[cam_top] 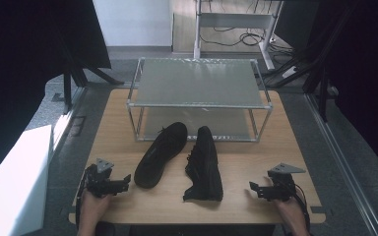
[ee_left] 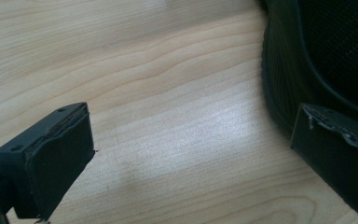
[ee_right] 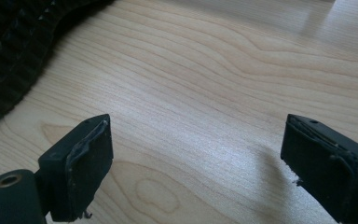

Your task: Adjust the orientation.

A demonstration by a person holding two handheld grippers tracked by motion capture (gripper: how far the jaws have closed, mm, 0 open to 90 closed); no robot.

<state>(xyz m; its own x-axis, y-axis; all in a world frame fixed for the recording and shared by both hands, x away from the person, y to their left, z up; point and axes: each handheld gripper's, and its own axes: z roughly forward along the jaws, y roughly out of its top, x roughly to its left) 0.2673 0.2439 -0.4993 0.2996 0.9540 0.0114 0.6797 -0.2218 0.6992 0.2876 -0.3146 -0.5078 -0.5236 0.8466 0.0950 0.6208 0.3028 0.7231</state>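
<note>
Two black shoes (cam_top: pixel 179 157) are laid on the table (cam_top: pixel 256 162) before the rack (cam_top: pixel 199 98), long axes pointing toward it, and beside them the left tool (cam_top: pixel 123 180) and right tool (cam_top: pixel 254 188) are held spread and empty, the left nearer.

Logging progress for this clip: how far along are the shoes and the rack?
Done: nothing. Both black shoes lie on the table before the rack, whose shelves hold nothing. In hand: nothing; left gripper and right gripper are open. Presumably left: shelving both shoes.
</note>
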